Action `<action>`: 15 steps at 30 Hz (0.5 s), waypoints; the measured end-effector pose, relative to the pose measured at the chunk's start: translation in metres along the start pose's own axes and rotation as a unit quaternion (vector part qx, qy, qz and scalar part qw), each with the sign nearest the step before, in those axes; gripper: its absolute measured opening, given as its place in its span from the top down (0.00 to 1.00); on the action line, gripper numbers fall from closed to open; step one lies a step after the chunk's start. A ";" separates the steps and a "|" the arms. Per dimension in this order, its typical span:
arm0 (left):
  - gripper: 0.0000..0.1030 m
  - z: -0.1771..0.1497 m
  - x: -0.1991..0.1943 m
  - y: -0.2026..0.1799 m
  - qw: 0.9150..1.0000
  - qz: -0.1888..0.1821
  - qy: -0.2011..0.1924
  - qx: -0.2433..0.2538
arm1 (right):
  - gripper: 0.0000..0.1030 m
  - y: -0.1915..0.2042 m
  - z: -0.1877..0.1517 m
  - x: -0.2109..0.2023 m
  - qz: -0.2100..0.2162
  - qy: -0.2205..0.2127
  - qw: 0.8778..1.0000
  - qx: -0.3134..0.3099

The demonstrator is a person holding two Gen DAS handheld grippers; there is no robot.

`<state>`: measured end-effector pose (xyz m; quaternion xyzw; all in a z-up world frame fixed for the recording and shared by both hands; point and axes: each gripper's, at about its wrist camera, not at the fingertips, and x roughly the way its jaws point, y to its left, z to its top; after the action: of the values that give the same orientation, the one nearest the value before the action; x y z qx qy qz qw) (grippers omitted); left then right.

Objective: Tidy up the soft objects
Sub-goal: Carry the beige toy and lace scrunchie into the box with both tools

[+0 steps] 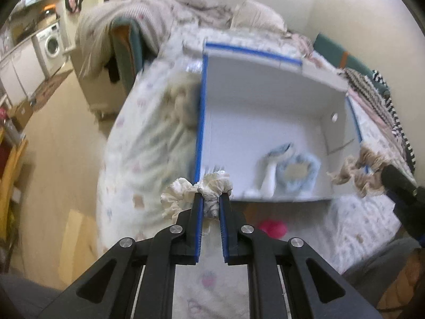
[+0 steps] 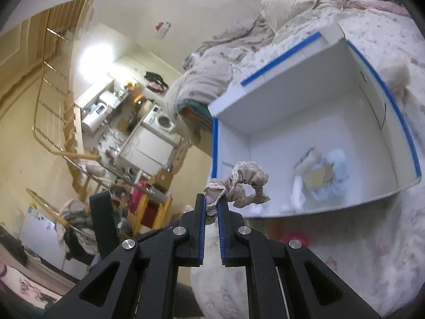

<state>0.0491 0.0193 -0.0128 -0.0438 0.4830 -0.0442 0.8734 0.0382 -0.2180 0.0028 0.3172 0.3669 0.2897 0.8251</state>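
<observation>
1. step: carry; both scrunchies pinched, not yet in the box (image 1: 265, 101), centre right of frame.
2. left gripper (image 1: 211, 199) clenched on white scrunchie (image 1: 186, 194), crinkled, puffy, lower centre.
3. right gripper (image 2: 211, 199) clenched on beige scrunchie (image 2: 244, 183), lace-edged, ruffled loop.
4. next, likely: reach over the blue-taped rim, release beside the blue scrunchie (image 1: 297, 170), fluffy.

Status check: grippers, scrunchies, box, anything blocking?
Left gripper shut on white scrunchie. Right gripper shut on beige scrunchie. Box open on bed, blue scrunchie inside. Nothing in the way.
</observation>
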 end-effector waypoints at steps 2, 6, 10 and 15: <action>0.90 0.012 -0.008 -0.005 1.000 -0.003 -0.015 0.007 | 0.90 0.001 0.008 -0.003 -0.001 -0.006 1.000 -0.002; 0.90 0.038 -0.015 -0.015 0.999 -0.009 -0.029 0.017 | 0.90 0.001 0.025 -0.006 -0.009 -0.014 1.000 -0.008; 0.90 0.060 -0.014 -0.025 0.999 -0.010 -0.038 0.028 | 0.90 -0.003 0.043 -0.005 -0.020 -0.017 1.000 -0.015; 0.90 0.082 -0.002 -0.033 0.999 -0.009 -0.035 0.036 | 0.90 -0.007 0.061 0.001 -0.034 -0.018 0.999 -0.026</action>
<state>0.1161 -0.0105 0.0365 -0.0182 0.4496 -0.0683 0.8904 0.0884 -0.2411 0.0294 0.2879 0.3548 0.2648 0.8492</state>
